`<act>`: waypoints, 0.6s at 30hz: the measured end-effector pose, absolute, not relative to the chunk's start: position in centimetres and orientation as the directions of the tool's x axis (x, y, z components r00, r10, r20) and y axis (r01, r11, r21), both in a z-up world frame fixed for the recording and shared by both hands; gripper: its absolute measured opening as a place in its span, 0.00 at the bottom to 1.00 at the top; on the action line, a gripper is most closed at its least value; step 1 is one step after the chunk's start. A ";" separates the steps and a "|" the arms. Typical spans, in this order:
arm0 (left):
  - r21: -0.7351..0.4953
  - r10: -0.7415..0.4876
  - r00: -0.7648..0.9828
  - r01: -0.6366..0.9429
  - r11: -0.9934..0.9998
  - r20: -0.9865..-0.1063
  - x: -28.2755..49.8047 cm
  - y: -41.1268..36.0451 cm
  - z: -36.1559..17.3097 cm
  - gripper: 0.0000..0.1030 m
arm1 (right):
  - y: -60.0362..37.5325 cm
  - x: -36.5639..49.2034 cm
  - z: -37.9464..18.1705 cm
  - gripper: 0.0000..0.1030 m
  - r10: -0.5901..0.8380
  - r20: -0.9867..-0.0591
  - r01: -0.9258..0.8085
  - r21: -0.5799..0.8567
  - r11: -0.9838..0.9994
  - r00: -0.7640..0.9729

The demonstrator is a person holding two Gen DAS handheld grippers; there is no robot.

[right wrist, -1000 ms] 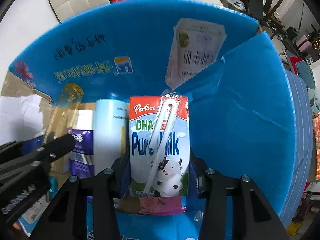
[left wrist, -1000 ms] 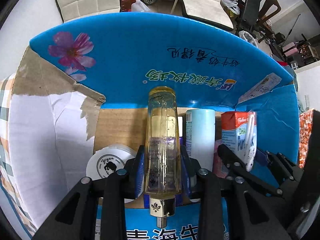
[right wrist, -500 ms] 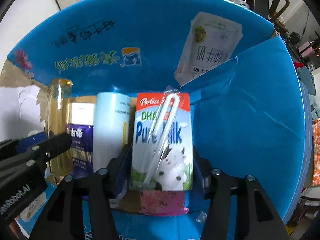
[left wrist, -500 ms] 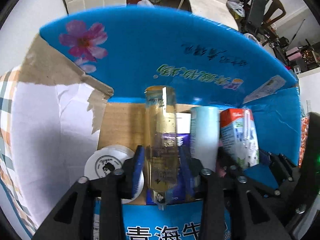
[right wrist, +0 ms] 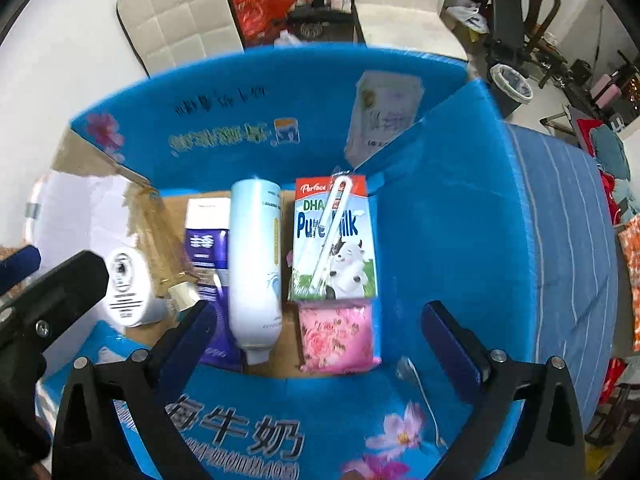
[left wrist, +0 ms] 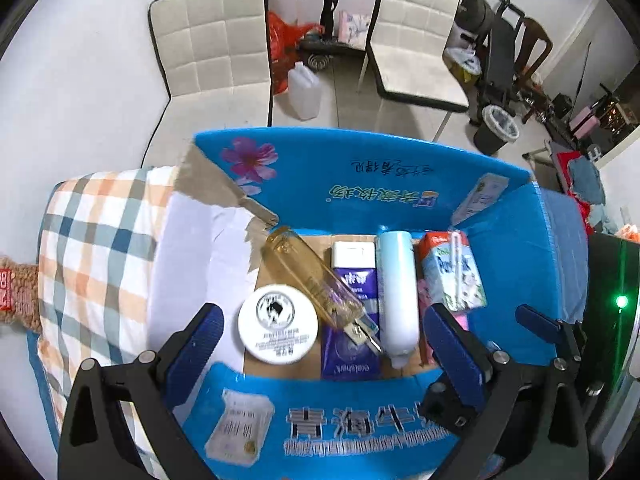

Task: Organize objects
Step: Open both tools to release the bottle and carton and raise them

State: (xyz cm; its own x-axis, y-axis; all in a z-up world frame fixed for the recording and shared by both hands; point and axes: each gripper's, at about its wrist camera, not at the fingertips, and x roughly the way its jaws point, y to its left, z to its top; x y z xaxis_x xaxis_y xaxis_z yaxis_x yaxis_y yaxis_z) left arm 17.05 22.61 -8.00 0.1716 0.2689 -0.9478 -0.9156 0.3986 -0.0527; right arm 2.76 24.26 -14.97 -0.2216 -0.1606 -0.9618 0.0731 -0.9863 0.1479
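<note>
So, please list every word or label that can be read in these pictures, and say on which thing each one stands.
"Perfect", "DHA", "Pure Milk": on the milk carton.
"牛奶": on the near flap of the blue box.
"青海牛": on the same flap, seen from the left wrist.
Upside-down Chinese print on the far flap: not readable.
White jar, purple box, pale blue bottle: print too small or blurred.

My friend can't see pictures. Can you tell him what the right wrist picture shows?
An open blue box holds a milk carton above a pink packet, beside a pale blue bottle, a purple box and a white round tub. The right gripper hangs open and empty over it.
</note>
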 end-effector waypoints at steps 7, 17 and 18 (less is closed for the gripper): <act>-0.039 0.347 0.189 -0.918 0.395 -0.918 16.6 19.1 -6.6 0.99 | 26.5 4.3 -10.9 1.00 -0.179 -0.932 0.083 0.160 -0.984 -0.317; -0.003 0.450 0.206 -0.912 0.411 -0.869 16.3 15.5 -1.7 0.99 | 25.9 9.5 -5.2 1.00 -0.220 -0.876 0.083 0.205 -0.975 -0.429; 0.002 0.457 0.206 -0.911 0.413 -0.865 16.3 15.2 -1.4 0.99 | 26.1 10.0 -4.4 1.00 -0.222 -0.870 0.084 0.207 -0.975 -0.441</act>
State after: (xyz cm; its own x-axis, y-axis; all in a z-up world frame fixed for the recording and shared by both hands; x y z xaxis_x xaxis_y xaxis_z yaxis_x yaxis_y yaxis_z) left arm 16.33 15.23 -1.39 0.2059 0.4575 -0.8651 -0.9107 0.4130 0.0016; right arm 10.03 26.07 -4.42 -0.4410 -0.2223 -0.8695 0.0838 -0.9748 0.2066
